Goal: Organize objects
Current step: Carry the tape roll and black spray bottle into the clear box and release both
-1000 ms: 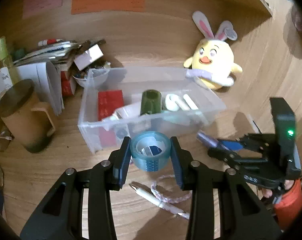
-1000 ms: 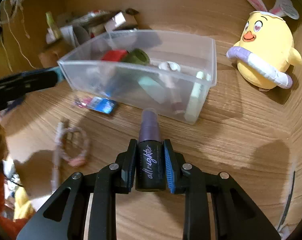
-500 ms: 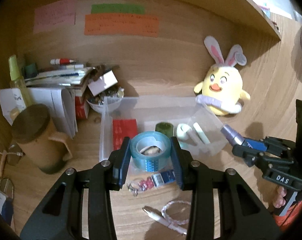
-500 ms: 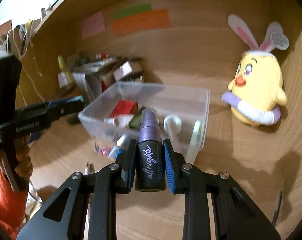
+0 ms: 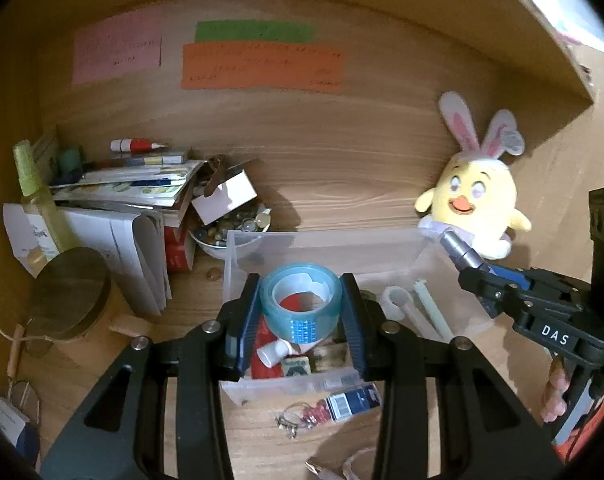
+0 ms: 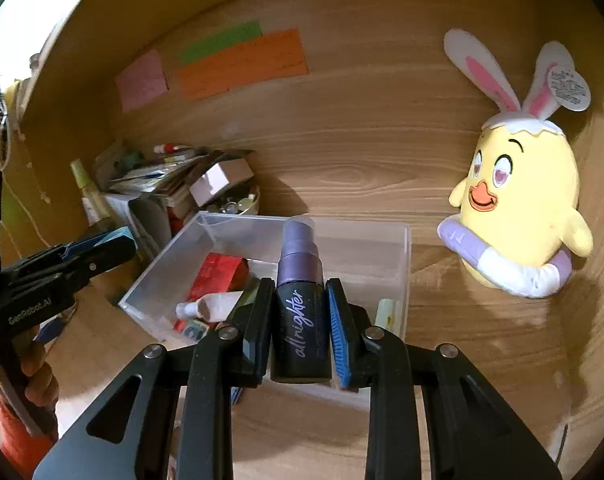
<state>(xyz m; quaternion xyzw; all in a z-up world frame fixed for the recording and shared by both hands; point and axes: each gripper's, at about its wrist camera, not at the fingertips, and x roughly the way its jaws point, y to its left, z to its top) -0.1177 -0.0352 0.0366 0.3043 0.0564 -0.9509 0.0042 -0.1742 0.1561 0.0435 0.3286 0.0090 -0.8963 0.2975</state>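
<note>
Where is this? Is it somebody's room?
Probably a home desk nook. Coloured paper notes are stuck on the wooden back wall, a plush chick sits there, and a heap of papers and pens fills the corner.

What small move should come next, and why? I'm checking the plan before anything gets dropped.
Probably carry both items forward and lower them over the bin. The left gripper is shut on the tape and the right gripper on the spray bottle; both appear raised near the bin's near edge.

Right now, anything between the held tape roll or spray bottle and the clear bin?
Nothing visible. The left claw holds the tape roll and the right claw holds the spray bottle above the open-topped clear bin.
</note>
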